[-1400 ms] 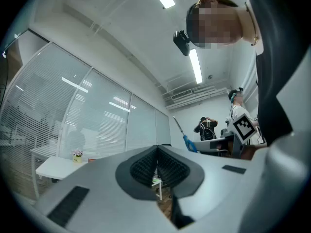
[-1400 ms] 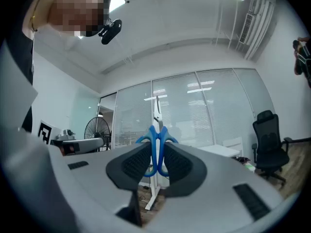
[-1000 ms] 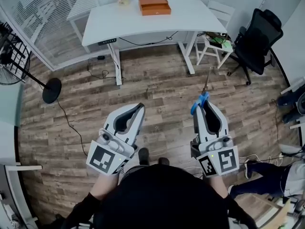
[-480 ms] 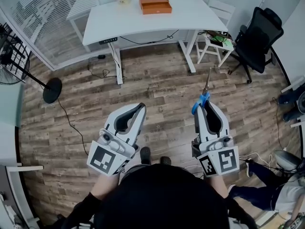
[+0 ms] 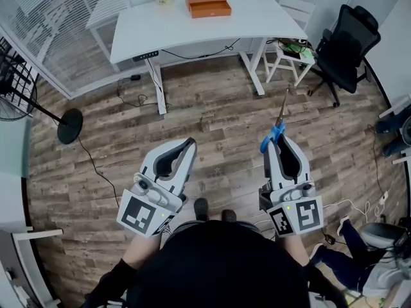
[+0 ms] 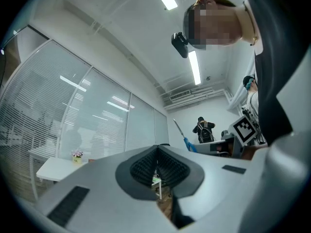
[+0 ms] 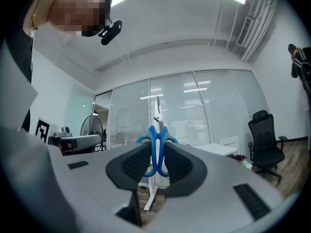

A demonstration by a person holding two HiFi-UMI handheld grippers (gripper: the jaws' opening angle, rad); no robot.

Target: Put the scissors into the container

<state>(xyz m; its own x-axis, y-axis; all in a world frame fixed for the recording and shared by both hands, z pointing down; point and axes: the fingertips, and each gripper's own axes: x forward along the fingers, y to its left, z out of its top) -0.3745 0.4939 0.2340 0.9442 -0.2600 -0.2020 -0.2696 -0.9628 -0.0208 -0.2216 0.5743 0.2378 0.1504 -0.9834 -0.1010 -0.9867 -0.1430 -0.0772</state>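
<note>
the right gripper is clamped on the blue handles of the scissors, blades pointed forward past its tips. the left gripper is pressed shut, empty. the orange container is seen well ahead of both.

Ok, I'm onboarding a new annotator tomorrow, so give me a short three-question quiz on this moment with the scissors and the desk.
1. True or false: the left gripper holds the scissors.
2. Which of these lies on the white desk? A) orange container B) fan C) black chair
3. Fill in: the scissors' handles are ____ in colour.

Key
1. False: the right gripper is shut on them; the left gripper is shut and empty.
2. A
3. blue
</note>
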